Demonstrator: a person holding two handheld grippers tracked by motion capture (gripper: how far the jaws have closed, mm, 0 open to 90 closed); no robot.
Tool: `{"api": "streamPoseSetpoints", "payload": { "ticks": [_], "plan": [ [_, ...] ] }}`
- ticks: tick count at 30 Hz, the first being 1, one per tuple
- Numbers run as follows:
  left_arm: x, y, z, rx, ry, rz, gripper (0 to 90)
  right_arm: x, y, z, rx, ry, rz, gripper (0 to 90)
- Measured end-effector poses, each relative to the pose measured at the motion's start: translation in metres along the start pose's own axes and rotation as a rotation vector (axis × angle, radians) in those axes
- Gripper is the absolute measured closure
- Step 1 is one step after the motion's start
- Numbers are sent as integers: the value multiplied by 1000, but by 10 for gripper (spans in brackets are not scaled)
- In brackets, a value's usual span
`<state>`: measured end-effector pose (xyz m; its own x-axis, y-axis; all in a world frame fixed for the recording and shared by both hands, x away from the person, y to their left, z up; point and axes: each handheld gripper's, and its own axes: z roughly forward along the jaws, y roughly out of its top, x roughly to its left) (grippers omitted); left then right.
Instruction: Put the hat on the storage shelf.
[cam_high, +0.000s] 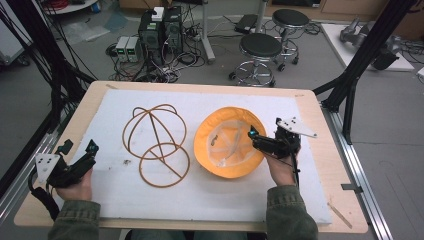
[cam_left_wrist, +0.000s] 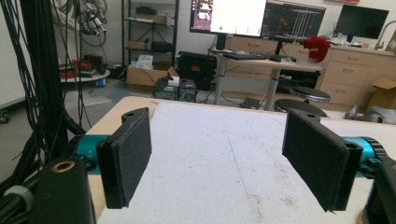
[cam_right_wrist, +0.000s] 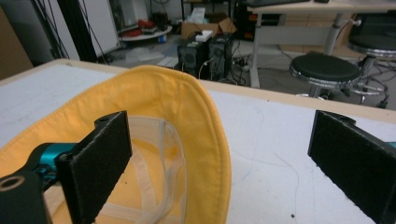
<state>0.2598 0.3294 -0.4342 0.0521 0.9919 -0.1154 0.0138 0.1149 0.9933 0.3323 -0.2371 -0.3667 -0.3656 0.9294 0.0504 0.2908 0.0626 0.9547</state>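
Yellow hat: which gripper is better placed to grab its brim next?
Right. The right gripper is open and straddles the yellow hat's brim, one jaw inside and one outside. The left gripper, also open, sits at the table's far left, beyond the wire hat frame.

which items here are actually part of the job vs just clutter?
In play: yellow hat, lying upside down; wire hat frame beside it; right gripper, open, jaws straddling the hat's brim; left gripper, open over bare white mat.

Lying about: stools, computer boxes, floor cables.
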Motion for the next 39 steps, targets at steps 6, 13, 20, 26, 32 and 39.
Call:
{"api": "streamPoseSetpoints", "payload": {
  "ticks": [6,13,20,26,32,39],
  "plan": [
    [0,0,1,-4,-20,-4,236,0,4,11,68,-14,-5,51],
    [-1,1,2,-2,-33,-2,235,1,4,25,161,-9,1,51],
    [-3,0,4,8,-46,3,234,-1,2,31,206,3,27,118],
    [-3,0,4,6,-56,0,233,-3,2,30,240,39,46,225],
    [-4,0,5,10,-60,1,232,-2,1,31,291,45,46,481],
    [-7,-1,6,17,-68,5,233,-2,1,29,318,61,77,864]
  ]
}}
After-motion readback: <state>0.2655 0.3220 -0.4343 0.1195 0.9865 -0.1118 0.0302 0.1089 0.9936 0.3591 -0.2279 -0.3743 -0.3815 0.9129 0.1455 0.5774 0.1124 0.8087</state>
